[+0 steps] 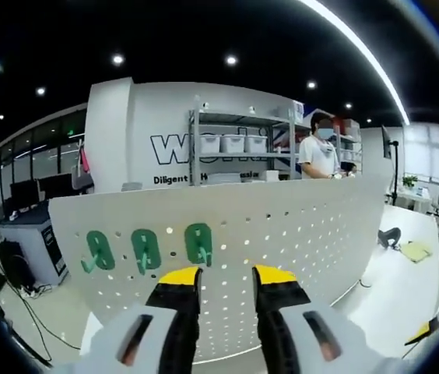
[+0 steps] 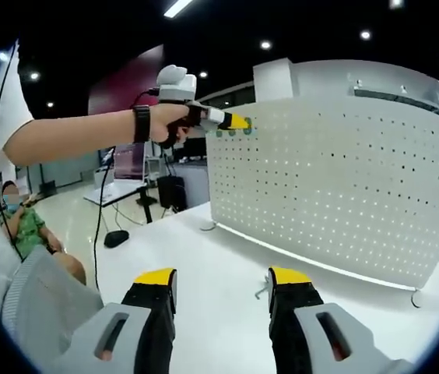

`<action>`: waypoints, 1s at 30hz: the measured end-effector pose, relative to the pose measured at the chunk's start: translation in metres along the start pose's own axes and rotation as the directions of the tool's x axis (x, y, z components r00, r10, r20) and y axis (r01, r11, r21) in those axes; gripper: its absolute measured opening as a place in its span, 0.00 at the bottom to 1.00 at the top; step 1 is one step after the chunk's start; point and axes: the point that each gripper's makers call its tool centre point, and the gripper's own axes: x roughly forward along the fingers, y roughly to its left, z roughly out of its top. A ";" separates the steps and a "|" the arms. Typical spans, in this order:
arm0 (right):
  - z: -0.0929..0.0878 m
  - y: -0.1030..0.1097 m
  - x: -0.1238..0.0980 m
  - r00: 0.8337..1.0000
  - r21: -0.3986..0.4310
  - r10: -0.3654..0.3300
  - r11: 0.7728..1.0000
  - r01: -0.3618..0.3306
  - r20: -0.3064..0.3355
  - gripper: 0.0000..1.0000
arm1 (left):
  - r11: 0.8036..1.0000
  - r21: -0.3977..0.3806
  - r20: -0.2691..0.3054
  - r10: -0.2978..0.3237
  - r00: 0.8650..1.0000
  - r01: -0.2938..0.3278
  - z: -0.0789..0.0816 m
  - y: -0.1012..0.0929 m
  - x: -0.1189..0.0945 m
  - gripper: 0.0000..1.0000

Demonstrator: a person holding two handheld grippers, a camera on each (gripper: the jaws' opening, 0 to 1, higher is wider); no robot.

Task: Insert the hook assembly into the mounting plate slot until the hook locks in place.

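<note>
Green hooks [image 1: 146,249]: three seated in white pegboard [image 1: 305,226], at 11 o'clock from left tongs [image 1: 228,274]; tongs released, grasping nothing.

Right gripper view: right tongs [image 2: 221,276] released, low over white tabletop [image 2: 219,249]. Pegboard at 1 o'clock, upright. Left tongs at 11 o'clock, at hooks on pegboard's top edge.

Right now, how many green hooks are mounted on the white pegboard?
3, in a row on the pegboard above the left gripper: left hook, middle hook, right hook, nearest the jaw tips. None seems hidden.
</note>
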 end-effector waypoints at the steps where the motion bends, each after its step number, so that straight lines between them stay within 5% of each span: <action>1: 0.000 0.000 0.000 1.000 -0.001 0.000 1.000 0.000 -0.001 0.48 | 1.000 0.001 0.000 0.003 1.000 -0.003 -0.001 0.000 -0.002 0.32; 7: -0.004 0.001 -0.001 1.000 -0.011 0.004 1.000 -0.004 -0.015 0.47 | 0.993 -0.006 0.016 -0.115 0.993 0.115 -0.011 -0.023 -0.009 0.38; 30: -0.004 -0.006 0.003 0.999 -0.016 0.022 1.000 -0.022 -0.024 0.43 | 0.963 0.033 0.006 -0.268 0.963 0.268 -0.045 -0.076 -0.047 0.52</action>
